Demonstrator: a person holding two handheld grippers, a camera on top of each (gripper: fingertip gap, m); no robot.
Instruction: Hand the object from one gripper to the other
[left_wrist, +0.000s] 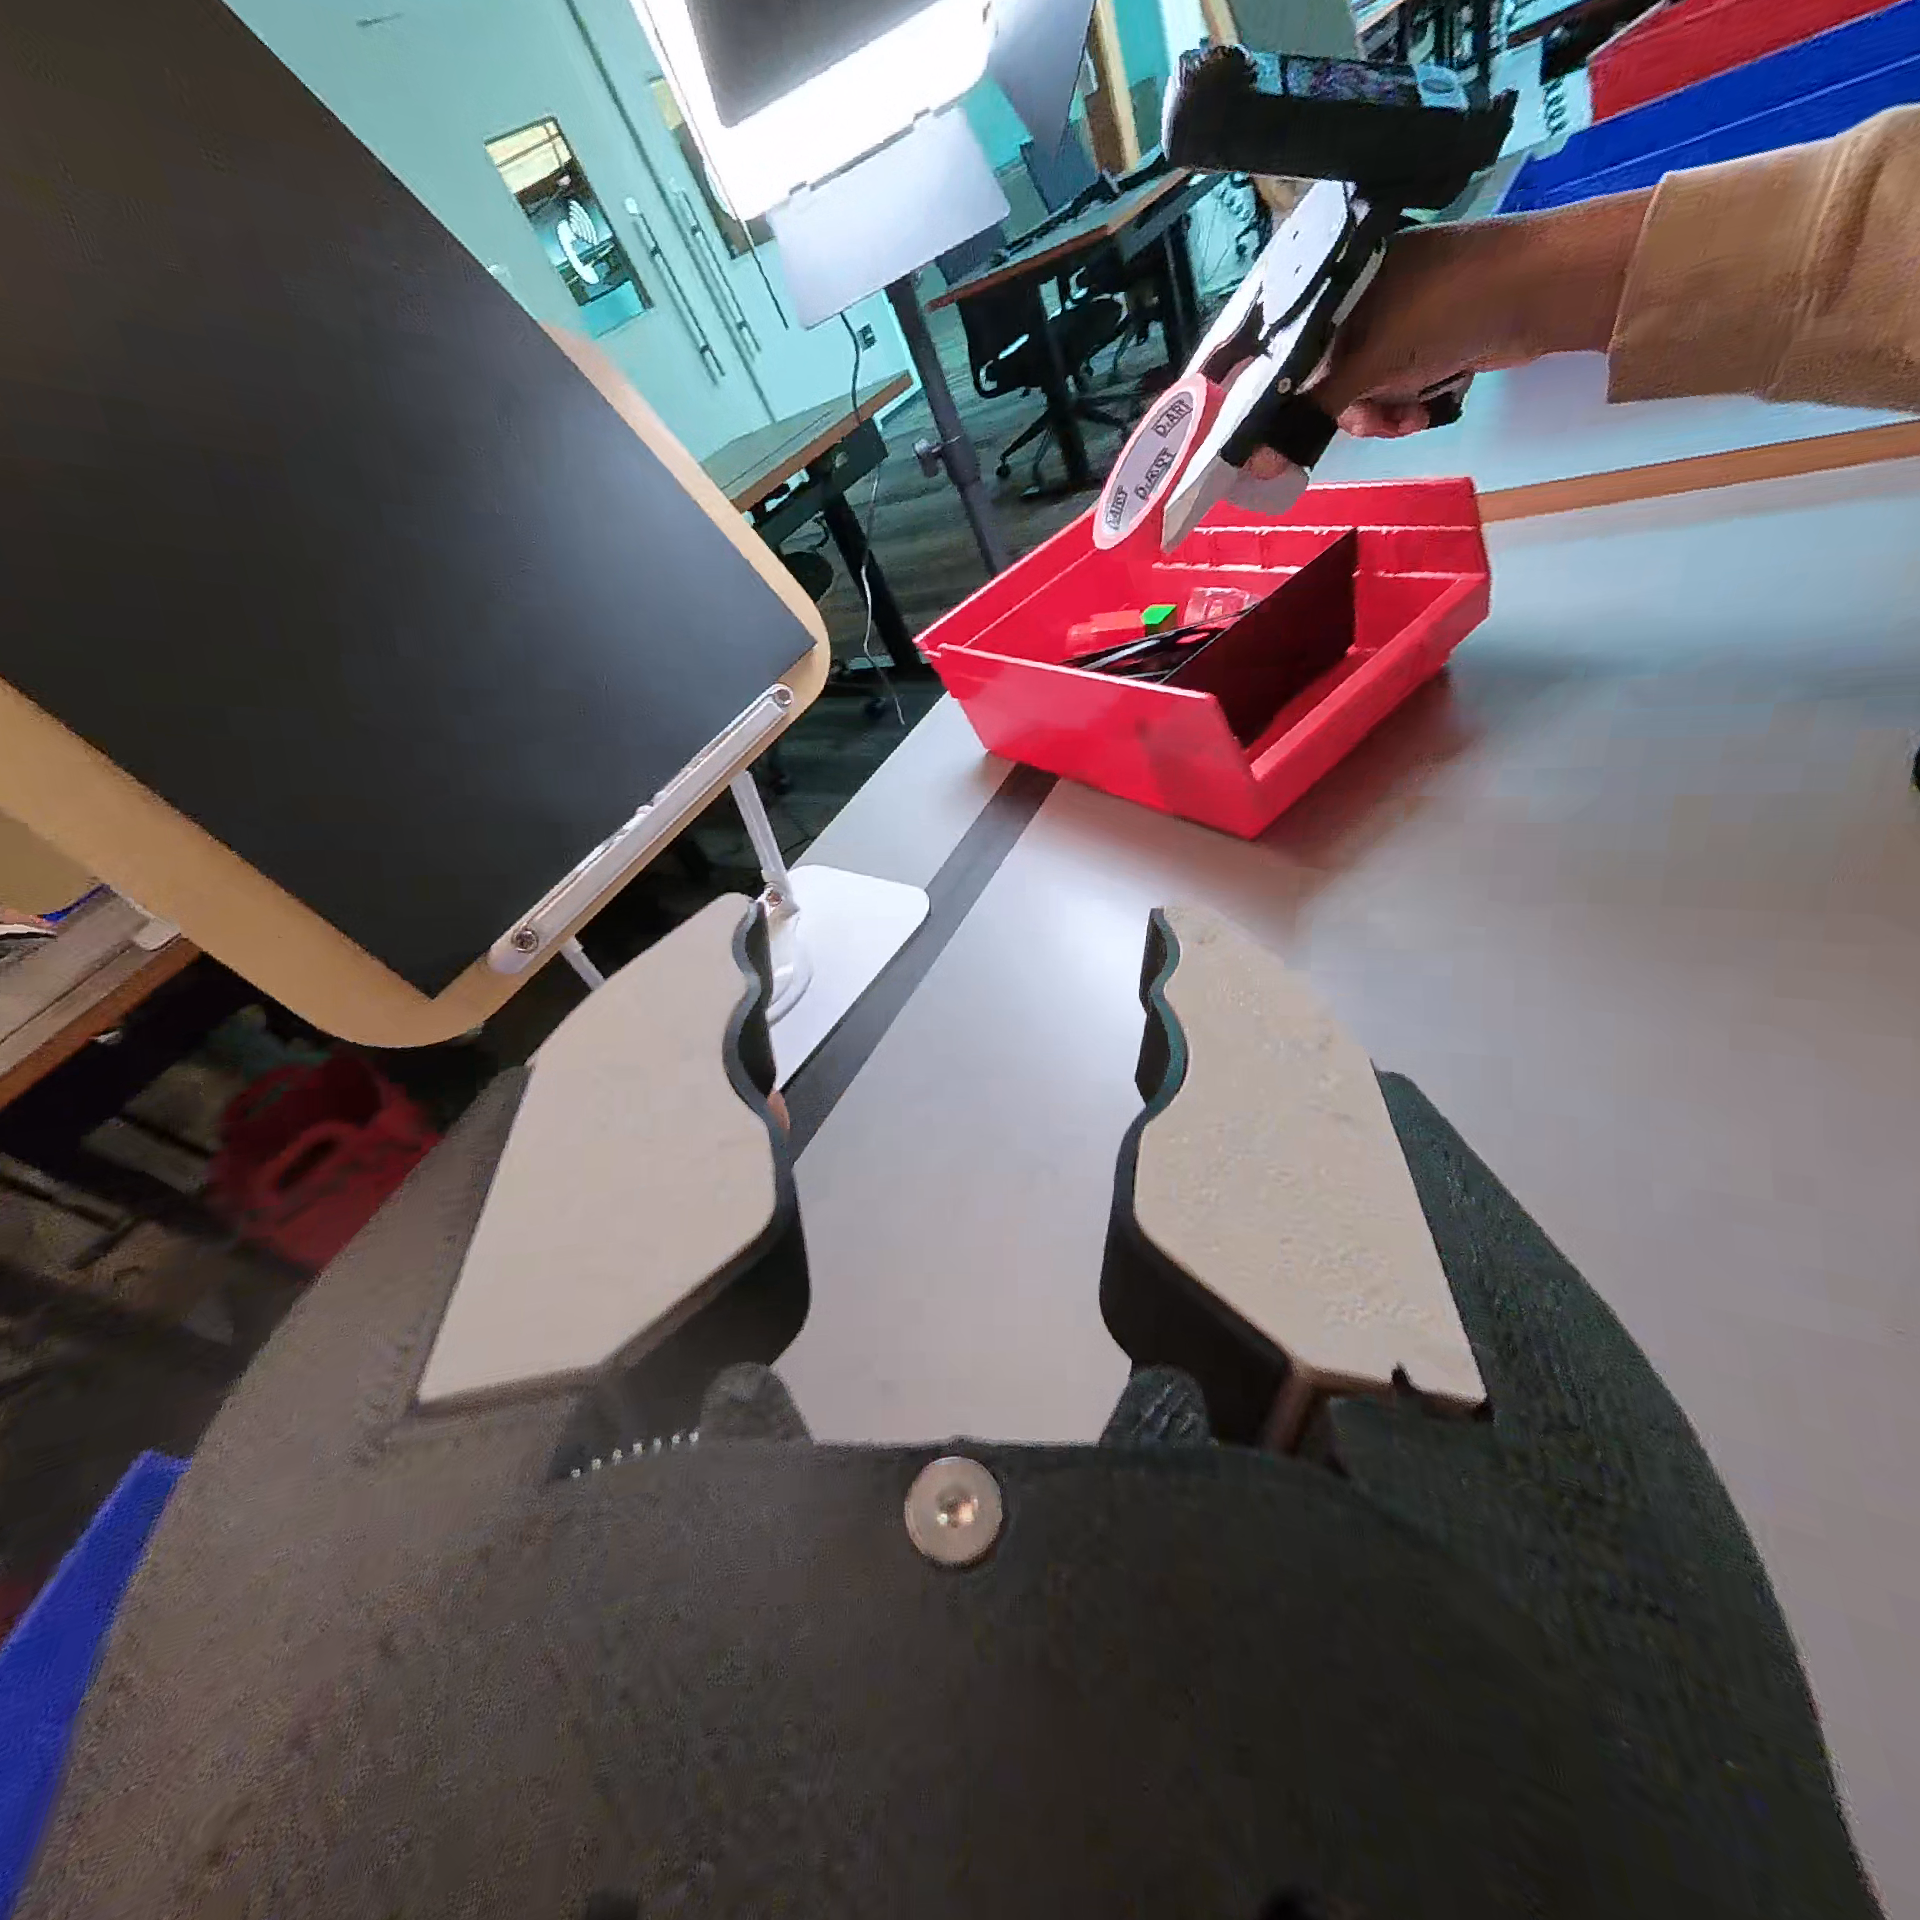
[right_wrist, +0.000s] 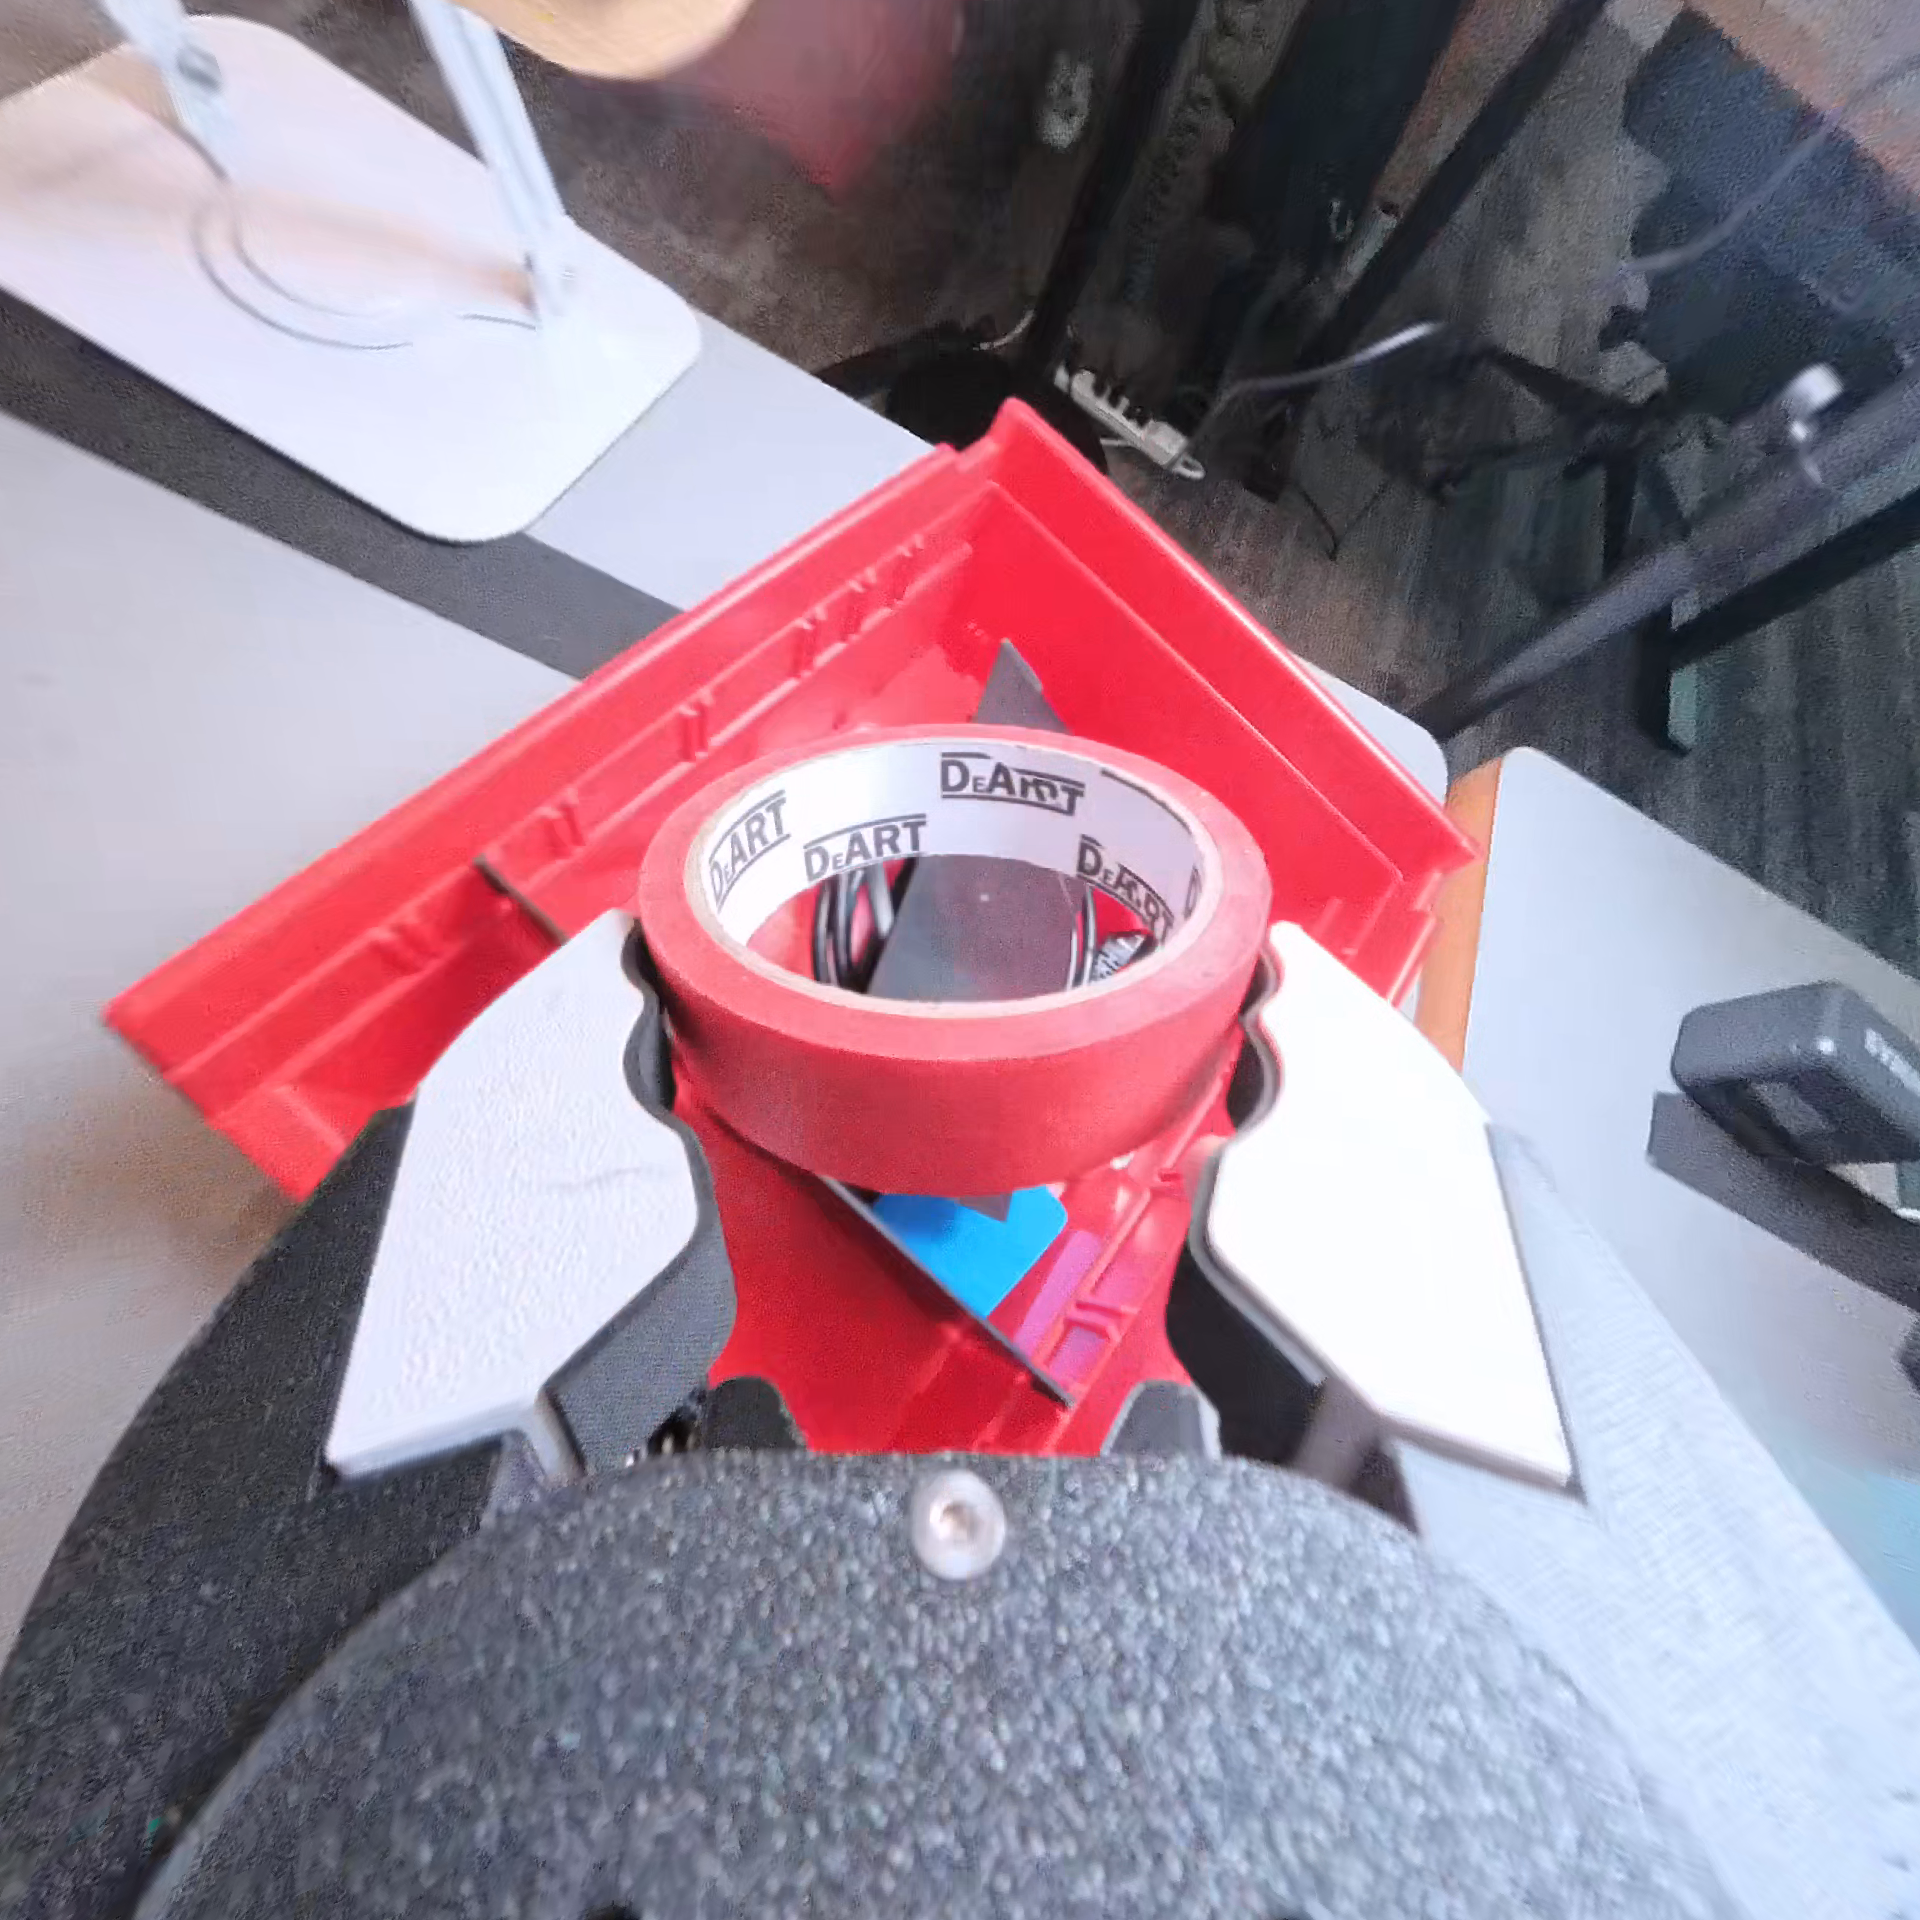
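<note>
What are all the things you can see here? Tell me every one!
Tape roll: one, red with a white inside, held above the bin.
Bin: one, red, on the table.
Divider: one, black, standing inside the bin.
Small blocks: red and green, in the bin; count unclear.
Blue card: one, in the bin under the tape roll.
Table: one, grey, under the bin.
Tablet on a stand: one, dark screen, cream edge, left of the bin.
Left hand-held gripper: one, open, empty.
Right hand-held gripper: one, gripping the tape roll.
Person's hand: one, holding the right hand-held gripper.
</note>
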